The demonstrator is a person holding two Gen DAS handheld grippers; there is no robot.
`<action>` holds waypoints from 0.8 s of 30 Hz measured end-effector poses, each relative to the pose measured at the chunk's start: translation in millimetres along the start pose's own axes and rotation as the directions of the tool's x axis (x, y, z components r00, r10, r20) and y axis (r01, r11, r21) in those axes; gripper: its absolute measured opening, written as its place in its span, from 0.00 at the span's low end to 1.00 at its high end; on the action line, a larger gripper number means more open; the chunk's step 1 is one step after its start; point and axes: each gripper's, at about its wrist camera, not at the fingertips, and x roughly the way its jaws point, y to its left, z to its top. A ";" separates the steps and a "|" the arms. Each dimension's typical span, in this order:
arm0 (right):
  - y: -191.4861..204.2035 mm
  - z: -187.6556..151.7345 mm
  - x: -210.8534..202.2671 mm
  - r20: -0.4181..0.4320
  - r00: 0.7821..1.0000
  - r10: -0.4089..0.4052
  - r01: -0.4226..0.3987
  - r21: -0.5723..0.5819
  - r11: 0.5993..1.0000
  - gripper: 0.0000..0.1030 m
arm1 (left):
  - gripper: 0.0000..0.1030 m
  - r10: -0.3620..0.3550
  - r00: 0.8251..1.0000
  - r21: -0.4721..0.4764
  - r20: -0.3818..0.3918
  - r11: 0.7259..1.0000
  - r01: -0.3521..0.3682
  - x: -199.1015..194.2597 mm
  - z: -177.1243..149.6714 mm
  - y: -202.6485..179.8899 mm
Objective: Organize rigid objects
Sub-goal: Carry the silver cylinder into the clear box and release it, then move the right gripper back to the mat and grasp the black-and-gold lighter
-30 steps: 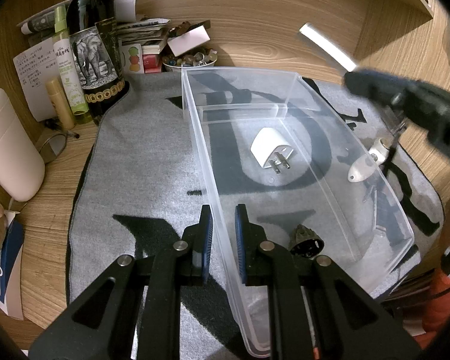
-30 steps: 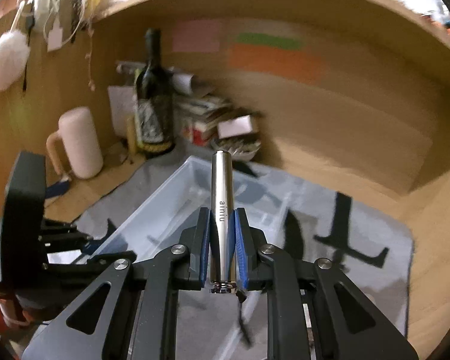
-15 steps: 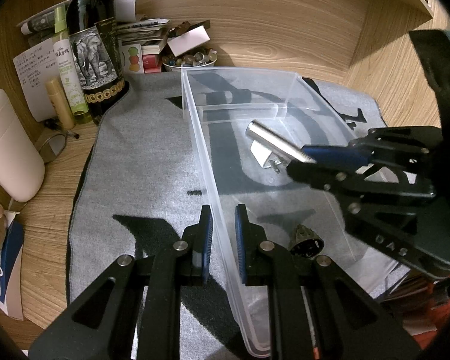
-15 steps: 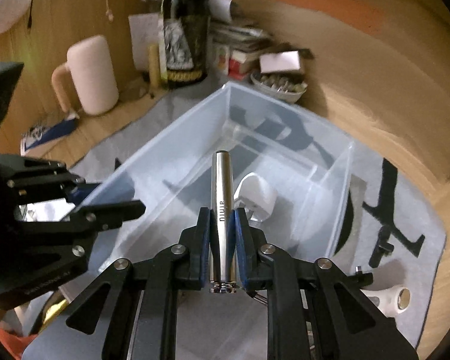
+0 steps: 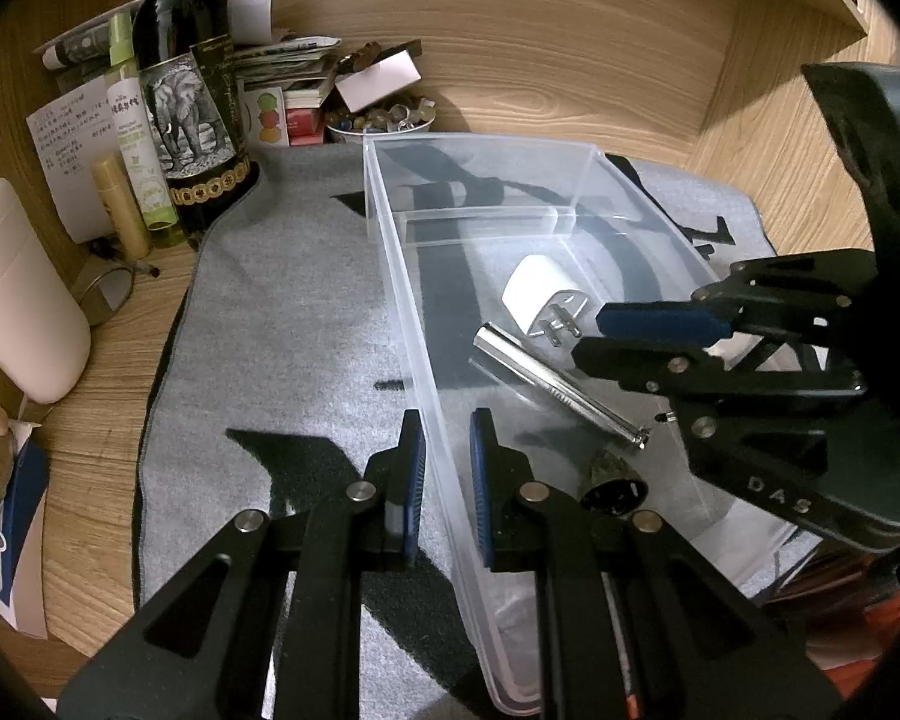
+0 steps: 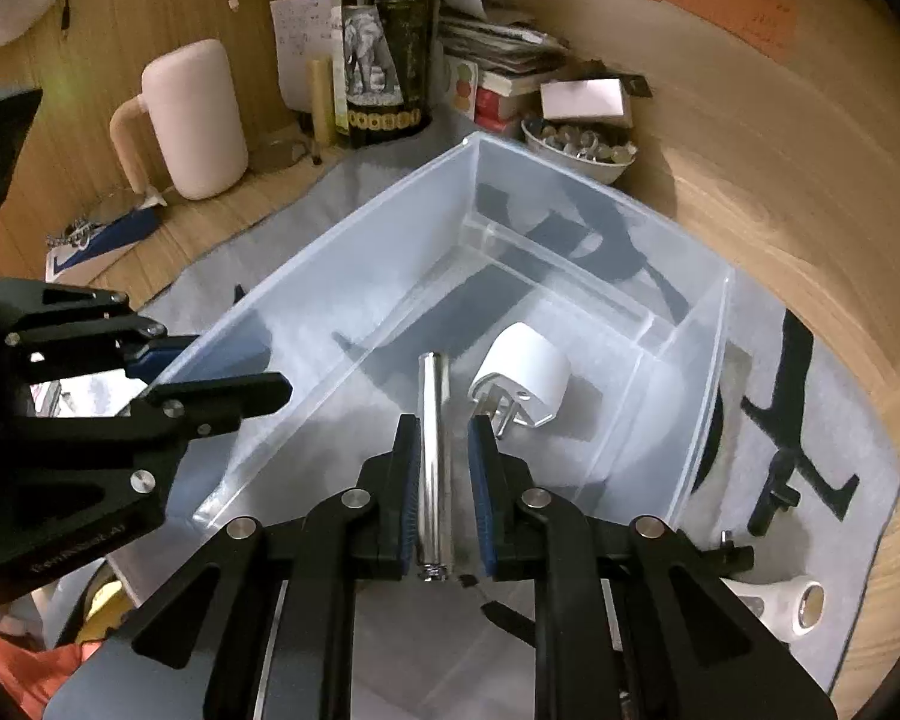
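While inside the clear bin, metal tube clamped between right fingers; left fingers pinching bin wall

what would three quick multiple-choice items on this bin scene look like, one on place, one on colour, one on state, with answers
1. Where does the white plug adapter lie?
A. inside the clear bin
B. on the grey mat beside the bin
C. in the small bowl of beads

2. What colour are the pads on the gripper fingers?
A. red
B. blue
C. yellow

3. What is the state of the right gripper?
A. open and empty
B. shut on the metal tube
C. shut on the adapter

Answers:
1. A, the adapter rests on the bin floor, behind the clear wall in both views.
2. B, blue pads line the fingers.
3. B, the tube sits clamped between the two pads, its far end over the bin floor near the adapter.
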 end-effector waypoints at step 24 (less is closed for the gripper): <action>-42.0 -17.5 -66.6 0.168 0.966 -0.198 0.177 0.130 0.976 0.51 | 0.13 -0.001 1.000 0.002 0.000 1.000 0.001 -0.3 0.2 1.3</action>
